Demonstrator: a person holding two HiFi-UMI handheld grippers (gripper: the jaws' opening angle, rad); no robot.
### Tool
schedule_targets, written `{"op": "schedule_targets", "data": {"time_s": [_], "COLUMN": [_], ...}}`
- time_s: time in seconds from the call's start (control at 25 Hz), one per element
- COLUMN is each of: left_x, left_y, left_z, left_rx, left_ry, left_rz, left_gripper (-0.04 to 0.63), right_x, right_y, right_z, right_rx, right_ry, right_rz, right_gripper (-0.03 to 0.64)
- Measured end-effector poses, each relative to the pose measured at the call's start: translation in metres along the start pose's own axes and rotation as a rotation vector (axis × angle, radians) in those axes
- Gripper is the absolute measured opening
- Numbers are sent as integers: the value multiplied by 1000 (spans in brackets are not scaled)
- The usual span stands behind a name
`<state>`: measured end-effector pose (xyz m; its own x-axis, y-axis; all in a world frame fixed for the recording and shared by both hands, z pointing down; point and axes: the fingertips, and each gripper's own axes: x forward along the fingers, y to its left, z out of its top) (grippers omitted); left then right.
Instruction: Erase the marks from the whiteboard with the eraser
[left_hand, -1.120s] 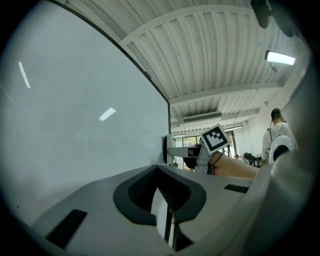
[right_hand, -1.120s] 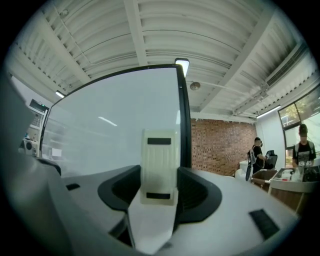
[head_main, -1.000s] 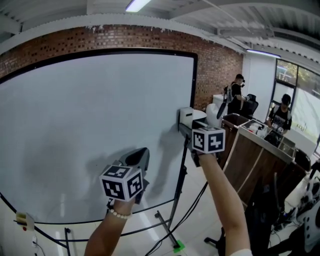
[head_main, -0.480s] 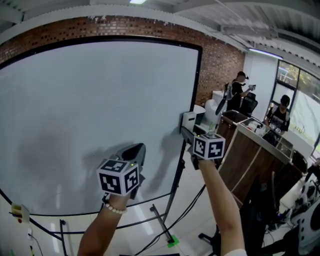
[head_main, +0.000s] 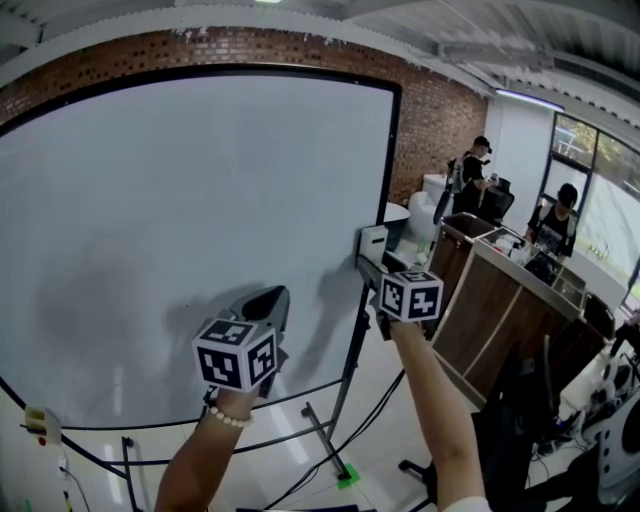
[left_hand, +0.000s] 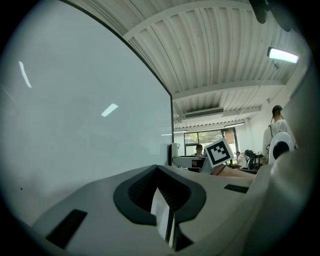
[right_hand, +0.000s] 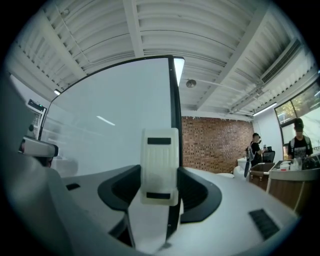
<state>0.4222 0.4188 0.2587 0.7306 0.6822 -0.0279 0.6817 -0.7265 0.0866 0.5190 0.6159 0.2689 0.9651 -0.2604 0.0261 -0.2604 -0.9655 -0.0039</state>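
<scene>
Gripping white eraser with right gripper near whiteboard right edge; holding left gripper pinched together, empty, before board.

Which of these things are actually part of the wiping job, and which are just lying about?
Part of the job: whiteboard; eraser, clamped in the right gripper; left gripper, shut and empty, near the board.
Just about: wooden counter, brick wall, floor cables, two people at the back.
</scene>
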Motion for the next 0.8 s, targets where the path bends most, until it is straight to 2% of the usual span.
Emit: {"op": "schedule_targets", "data": {"time_s": [0.8], "left_x": [-41], "left_y": [24], "left_z": [0], "left_rx": [-17], "left_ry": [9], "left_rz": [30], "left_gripper": [-12], "right_x": [2], "right_y": [84], "right_z": [2], "right_rx": [-22], "right_ry": [-2], "right_rz": [27], "right_gripper": [252]}}
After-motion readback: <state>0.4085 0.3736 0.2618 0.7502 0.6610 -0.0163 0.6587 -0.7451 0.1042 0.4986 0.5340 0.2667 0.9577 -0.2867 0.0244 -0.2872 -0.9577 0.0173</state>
